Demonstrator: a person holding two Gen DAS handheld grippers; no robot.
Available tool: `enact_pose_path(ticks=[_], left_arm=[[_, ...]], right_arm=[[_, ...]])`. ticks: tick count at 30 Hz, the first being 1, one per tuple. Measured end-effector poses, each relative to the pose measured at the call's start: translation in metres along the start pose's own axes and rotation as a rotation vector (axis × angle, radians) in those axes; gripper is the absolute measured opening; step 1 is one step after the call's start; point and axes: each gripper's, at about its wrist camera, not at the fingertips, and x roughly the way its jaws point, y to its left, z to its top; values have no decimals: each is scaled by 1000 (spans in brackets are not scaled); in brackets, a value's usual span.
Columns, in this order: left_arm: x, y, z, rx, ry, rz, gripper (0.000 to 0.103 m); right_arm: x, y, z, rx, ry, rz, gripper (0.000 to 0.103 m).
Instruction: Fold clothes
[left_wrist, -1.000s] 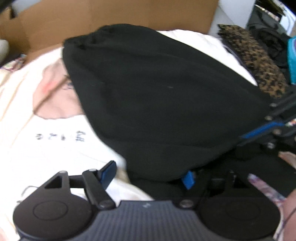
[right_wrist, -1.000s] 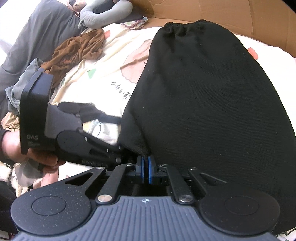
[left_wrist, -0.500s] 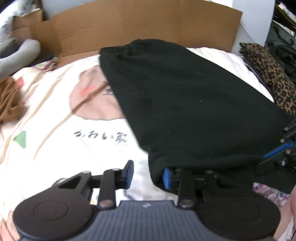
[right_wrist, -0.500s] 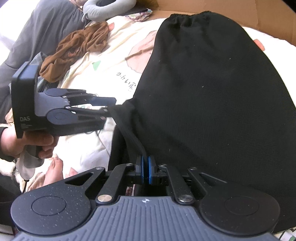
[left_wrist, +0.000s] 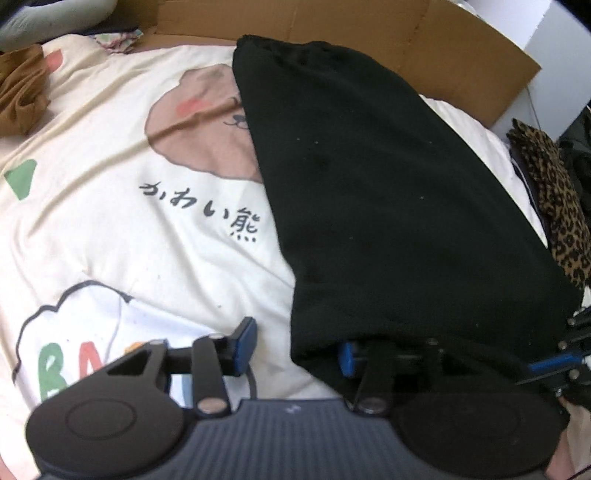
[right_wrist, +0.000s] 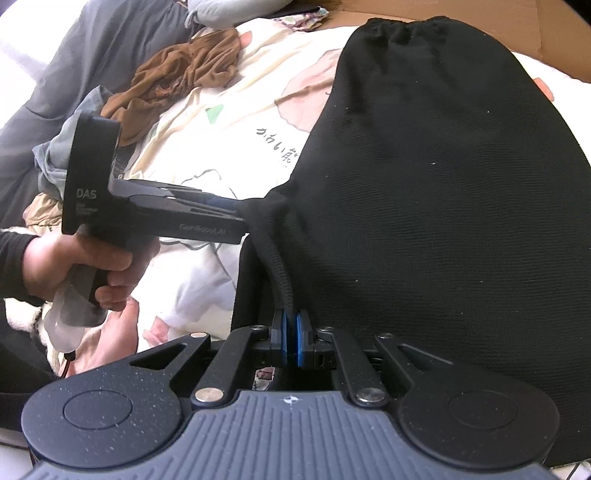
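The black garment (left_wrist: 388, 206) lies on the bed's cartoon-bear sheet (left_wrist: 122, 221), its near hem draped over one finger of the wide-apart left tongs (left_wrist: 295, 349). The right tongs (right_wrist: 290, 338) are clamped on that hem. A brown garment (right_wrist: 177, 70) and cardboard (left_wrist: 424, 40) lie beyond; leopard-print cloth (left_wrist: 557, 206) sits beside.

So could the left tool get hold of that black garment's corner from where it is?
Probably yes. The left tool is open, with one finger already under the black garment at its near corner and the other over bare bedsheet. Nothing blocks it; the right tool grips the hem separately.
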Motion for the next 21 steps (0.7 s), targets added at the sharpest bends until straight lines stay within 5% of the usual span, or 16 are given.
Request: enact_pose_path(ticks=[2,5,9,12,15,17,19,21], left_arm=[[-2,3,-2,11,7,9,24],[-5,5,-7,14,25,4,12],[-13,7,-16,20,36,14,8],[-16,10,-19,-24,63,-25,8],[-16,11,-18,-61,77,-73,24],[-15,11,-17,-80,81,-102,35],[-14,13,-17,-116,89,-122,37],[-12,16,-16,-143,95,-136,37]], right_arm=[[0,0,0,-2,3,4,4],[3,4,-3,-11,18,16,4],[8,9,-7,-21,37,32,4],[11,14,-10,-32,57,51,6],[12,17,-11,-34,77,86,7],[10,16,-11,-24,77,108,15],[5,12,-12,-9,71,123,28],[1,9,-12,11,65,137,29]])
